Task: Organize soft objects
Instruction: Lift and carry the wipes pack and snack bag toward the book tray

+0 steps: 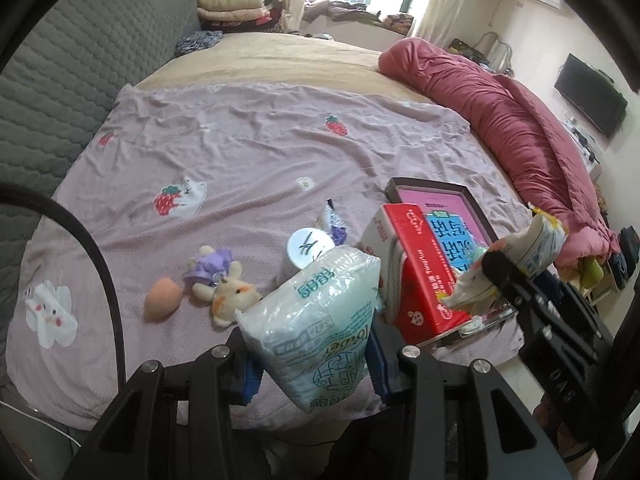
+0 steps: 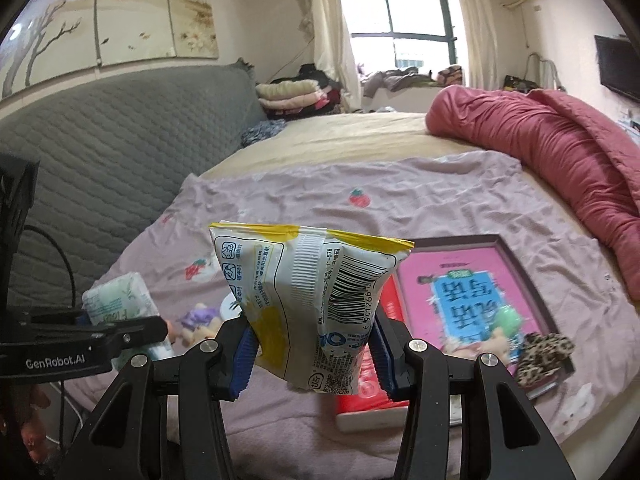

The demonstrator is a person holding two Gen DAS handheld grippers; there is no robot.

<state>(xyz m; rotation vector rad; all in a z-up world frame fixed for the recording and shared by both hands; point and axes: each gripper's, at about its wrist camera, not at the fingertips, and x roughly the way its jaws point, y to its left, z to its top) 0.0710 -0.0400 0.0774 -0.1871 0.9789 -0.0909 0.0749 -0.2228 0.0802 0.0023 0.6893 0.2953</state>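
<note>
On the lilac sheet, from left: a peach sponge, a plush toy and a white cup. The left gripper pinches a clear towel pack, held above the sheet. Further right, a red box leans in a dark tray. The right gripper pinches a yellow-white snack bag, held above the red box.
</note>
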